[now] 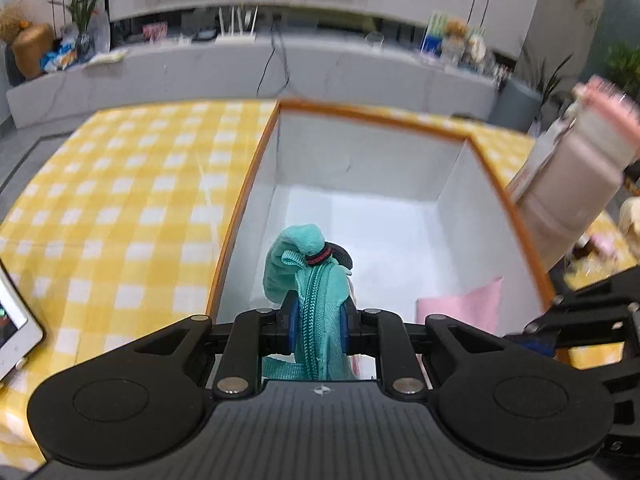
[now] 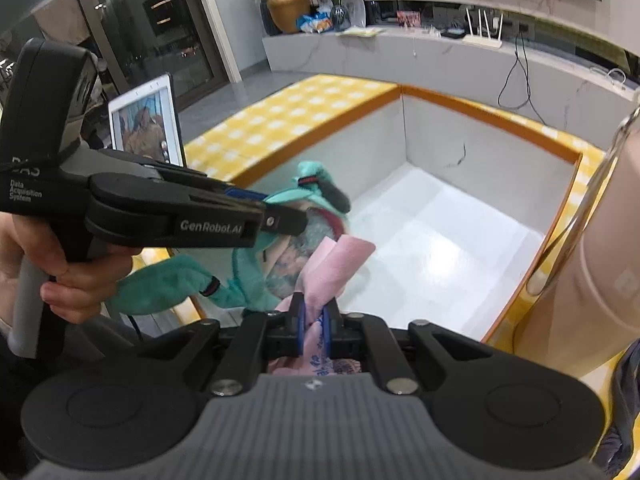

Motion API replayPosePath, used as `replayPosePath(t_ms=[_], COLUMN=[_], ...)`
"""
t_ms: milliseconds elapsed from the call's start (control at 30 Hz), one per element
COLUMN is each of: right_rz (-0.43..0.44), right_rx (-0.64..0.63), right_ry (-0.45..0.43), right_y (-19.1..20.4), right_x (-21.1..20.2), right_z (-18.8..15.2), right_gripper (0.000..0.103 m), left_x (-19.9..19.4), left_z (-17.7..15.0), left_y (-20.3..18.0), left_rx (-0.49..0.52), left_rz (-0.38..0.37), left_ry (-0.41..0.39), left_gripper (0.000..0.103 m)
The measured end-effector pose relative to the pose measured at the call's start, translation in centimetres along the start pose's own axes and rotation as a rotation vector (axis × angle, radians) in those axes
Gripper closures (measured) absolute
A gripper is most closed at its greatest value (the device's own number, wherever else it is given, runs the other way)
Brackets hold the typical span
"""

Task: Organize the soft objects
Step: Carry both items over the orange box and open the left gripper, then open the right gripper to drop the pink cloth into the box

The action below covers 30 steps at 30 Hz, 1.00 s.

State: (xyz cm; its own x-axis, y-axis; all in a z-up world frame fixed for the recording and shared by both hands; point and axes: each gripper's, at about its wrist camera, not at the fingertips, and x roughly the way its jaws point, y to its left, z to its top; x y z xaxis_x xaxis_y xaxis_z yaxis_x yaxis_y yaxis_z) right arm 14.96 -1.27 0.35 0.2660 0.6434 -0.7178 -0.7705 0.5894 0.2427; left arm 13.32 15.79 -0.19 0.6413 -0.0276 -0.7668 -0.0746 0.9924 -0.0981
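Evidently limp and light, the teal zippered plush garment (image 1: 320, 312) is pinched at its zipper seam by the closed left gripper (image 1: 319, 326), while its pink lining (image 2: 316, 332) is clamped by the closed right gripper (image 2: 315, 330).

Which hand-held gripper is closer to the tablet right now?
Left. The left hand-held gripper, shut on the teal zippered plush, sits just in front of the tablet. The right hand-held gripper, shut on the pink cloth, is farther, beside the box.

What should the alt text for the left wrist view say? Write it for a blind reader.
The left gripper is shut on a teal zippered plush item above an open white box with an orange rim, which sits on a yellow checked tablecloth. Pink cloth shows at the box's near right.
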Motion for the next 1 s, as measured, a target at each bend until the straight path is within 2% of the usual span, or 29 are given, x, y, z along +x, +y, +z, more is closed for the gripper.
replayPosePath(t_ms=[100, 233, 467, 567, 633, 667, 700, 833, 1000], right_rz=[0.0, -0.015, -0.096, -0.124, -0.129, -0.139, -0.147, -0.142, -0.127], right_rx=[0.007, 0.008, -0.061, -0.088, -0.09, -0.096, -0.1, -0.097, -0.093], right_ry=[0.02, 0.042, 0.062, 0.071, 0.076, 0.077, 0.078, 0.077, 0.067], right_y=[-0.3, -0.3, 0.3, 0.8, 0.8, 0.9, 1.0, 1.1, 1.0], right_x=[0.5, 1.2, 1.5, 1.8, 1.8, 1.8, 1.8, 1.7, 1.1], right_z=[0.0, 0.1, 0.1, 0.2, 0.2, 0.3, 0.3, 0.2, 0.3], right_gripper=[0.097, 0.096, 0.097, 0.096, 0.096, 0.096, 0.096, 0.096, 0.096], left_x=[-0.1, 0.2, 0.1, -0.8, -1.5, -1.8, -2.1, -3.2, -4.5], left_z=[-0.3, -0.5, -0.6, -0.5, -0.3, -0.3, -0.2, -0.3, 0.0], left_y=[-0.4, 0.0, -0.8, -0.6, -0.5, -0.4, -0.2, 0.2, 1.1], left_rx=[0.027, -0.01, 0.018, -0.015, -0.037, -0.05, -0.063, -0.102, -0.144], left_rz=[0.012, -0.021, 0.01, -0.026, -0.063, -0.075, -0.089, -0.143, -0.2], left_ry=[0.005, 0.028, -0.007, -0.09, -0.157, -0.185, -0.215, -0.312, -0.382], left_gripper=[0.082, 0.08, 0.068, 0.057, 0.041, 0.028, 0.021, 0.014, 0.009])
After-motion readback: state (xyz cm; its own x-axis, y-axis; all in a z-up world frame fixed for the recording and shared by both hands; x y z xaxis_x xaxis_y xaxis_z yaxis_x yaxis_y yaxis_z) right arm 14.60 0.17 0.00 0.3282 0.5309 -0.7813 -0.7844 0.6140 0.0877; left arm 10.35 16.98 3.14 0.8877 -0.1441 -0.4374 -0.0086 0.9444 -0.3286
